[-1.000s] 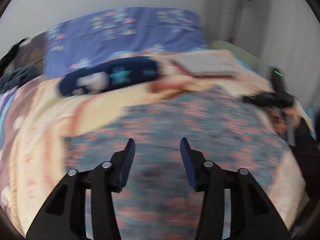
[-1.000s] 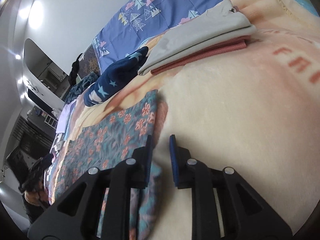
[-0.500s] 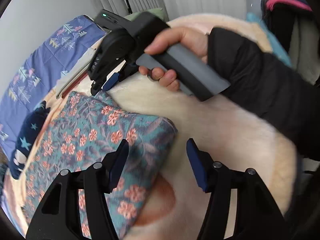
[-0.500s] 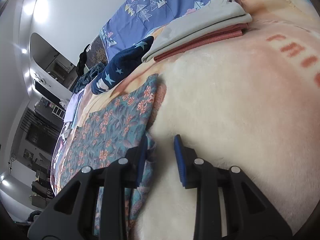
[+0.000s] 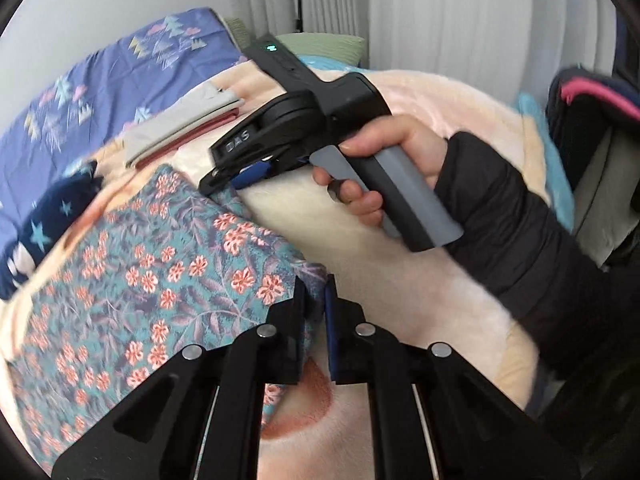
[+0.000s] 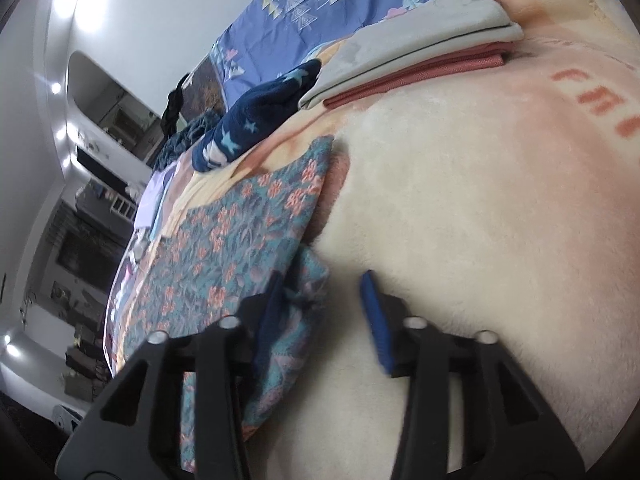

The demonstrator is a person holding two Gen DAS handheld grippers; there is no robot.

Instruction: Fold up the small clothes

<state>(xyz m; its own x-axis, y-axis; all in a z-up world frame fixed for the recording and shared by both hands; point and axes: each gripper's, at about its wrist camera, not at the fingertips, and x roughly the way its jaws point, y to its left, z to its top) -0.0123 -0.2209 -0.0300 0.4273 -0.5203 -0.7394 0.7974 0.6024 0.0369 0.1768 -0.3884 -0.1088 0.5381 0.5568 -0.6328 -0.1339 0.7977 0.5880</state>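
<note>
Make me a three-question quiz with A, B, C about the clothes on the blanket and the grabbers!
1. Where is the folded grey garment?
A on the floor
B on top of the folded pink garment
C in a basket

2. What colour are the flowers on the floral cloth?
A yellow
B black
C coral pink

3. What is the left gripper doing?
A pinching the floral cloth's corner
B gaping wide open
C holding a sock

Answers:
1. B: the grey one lies stacked on the pink one.
2. C: the cloth has coral blooms on teal.
3. A: its fingers are nearly together with the corner between them.
</note>
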